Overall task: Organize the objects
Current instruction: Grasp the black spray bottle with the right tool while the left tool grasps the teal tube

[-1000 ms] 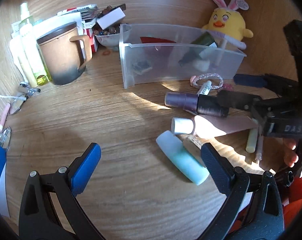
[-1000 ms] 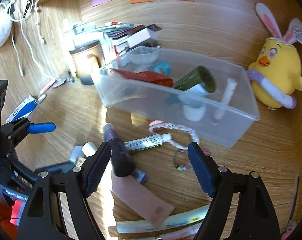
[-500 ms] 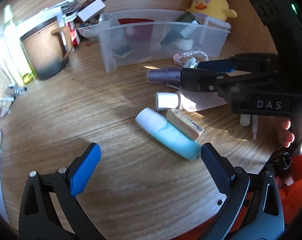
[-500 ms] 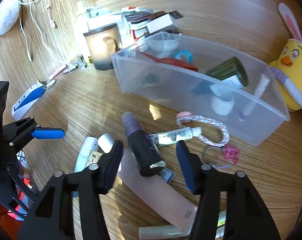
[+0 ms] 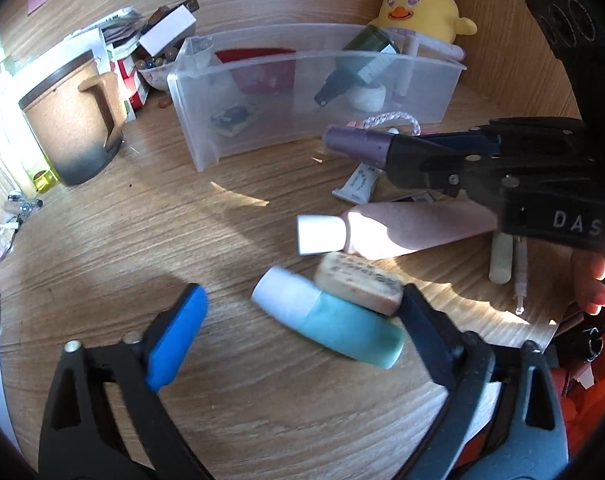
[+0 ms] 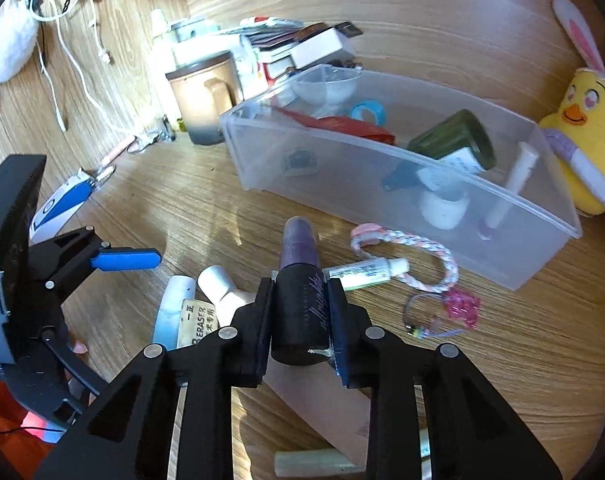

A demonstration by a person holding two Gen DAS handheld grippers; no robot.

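My right gripper (image 6: 298, 292) is shut on a dark bottle with a purple cap (image 6: 300, 280) and holds it just above the desk, in front of the clear plastic bin (image 6: 382, 184). It also shows in the left wrist view (image 5: 358, 146). My left gripper (image 5: 302, 312) is open over a teal bottle with a white cap (image 5: 326, 316). An eraser (image 5: 358, 282) and a pink tube (image 5: 402, 228) lie beside it. The bin (image 5: 262, 80) holds a green bottle, a red pouch and small items.
A brown mug (image 5: 70, 128) stands left of the bin. A yellow plush chick (image 6: 586, 128) sits behind its right end. A braided cord (image 6: 406, 256), a small white tube (image 6: 366, 270), a pink charm (image 6: 460, 306) and pens lie loose on the wooden desk.
My right gripper has closed on the purple-capped bottle and lifted it off the desk. My left gripper has moved closer to the teal bottle and stays open.
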